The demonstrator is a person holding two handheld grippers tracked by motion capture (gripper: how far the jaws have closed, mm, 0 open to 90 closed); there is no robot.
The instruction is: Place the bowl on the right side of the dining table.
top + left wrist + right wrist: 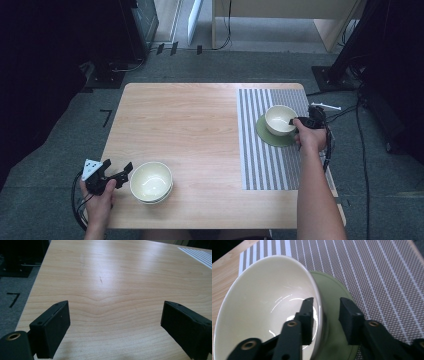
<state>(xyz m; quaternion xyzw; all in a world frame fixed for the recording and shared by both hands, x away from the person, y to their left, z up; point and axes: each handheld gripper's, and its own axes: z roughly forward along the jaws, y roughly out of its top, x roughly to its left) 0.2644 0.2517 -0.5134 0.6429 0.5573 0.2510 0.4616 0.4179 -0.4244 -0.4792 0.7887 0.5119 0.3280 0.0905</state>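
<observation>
A cream bowl (280, 119) (269, 302) sits on a green saucer (275, 137) (334, 297) on the striped placemat (260, 160) (374, 272). My right gripper (296, 121) (327, 301) straddles the bowl's right rim, one jaw inside the bowl and one outside. It is open, with a gap between the outer jaw and the bowl wall. A second cream bowl (151, 181), apparently stacked on another, stands near the table's front left. My left gripper (125, 170) (115, 322) is open just left of it, with only bare wood between its jaws.
The wooden table (190, 125) (112, 277) has bare room across its middle and back left. Grey carpet, cables and dark equipment stands surround it. A white object (326, 106) lies off the table's right edge.
</observation>
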